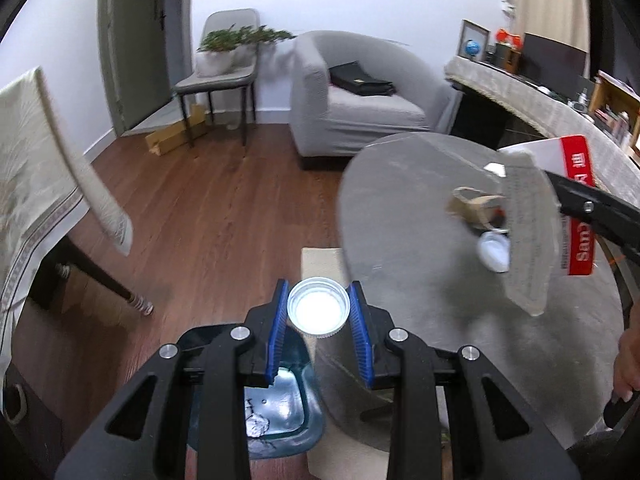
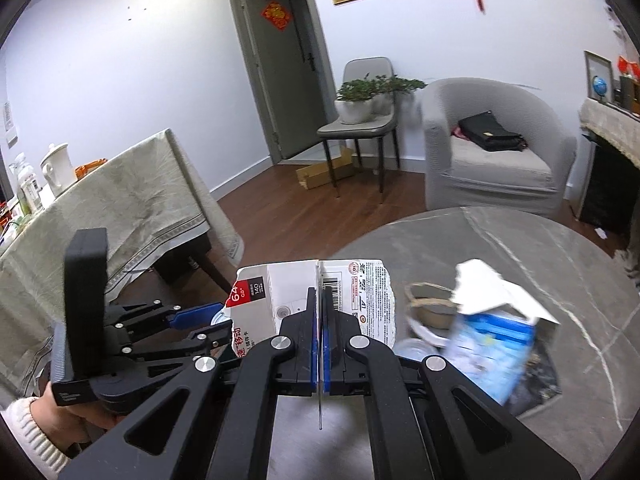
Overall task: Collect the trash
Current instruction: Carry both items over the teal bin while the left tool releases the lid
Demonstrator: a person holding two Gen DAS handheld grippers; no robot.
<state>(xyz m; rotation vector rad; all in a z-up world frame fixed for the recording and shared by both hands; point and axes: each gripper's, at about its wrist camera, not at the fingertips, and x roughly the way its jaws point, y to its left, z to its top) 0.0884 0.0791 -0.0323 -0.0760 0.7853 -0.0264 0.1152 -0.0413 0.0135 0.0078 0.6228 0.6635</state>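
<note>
Partway, then: the left gripper (image 1: pixel 319 312) is clamped on a capped clear bottle (image 1: pixel 319 307), the right gripper (image 2: pixel 321 320) on a memory-card package (image 2: pixel 312 296), while a carton (image 2: pixel 492 344) awaits on the round table (image 2: pixel 520 240).

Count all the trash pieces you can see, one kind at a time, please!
Clear plastic bottle: 1
Flat card package: 1
Brown paper cup: 1
White lid: 1
Blue-and-white carton: 1
Total: 5
</note>
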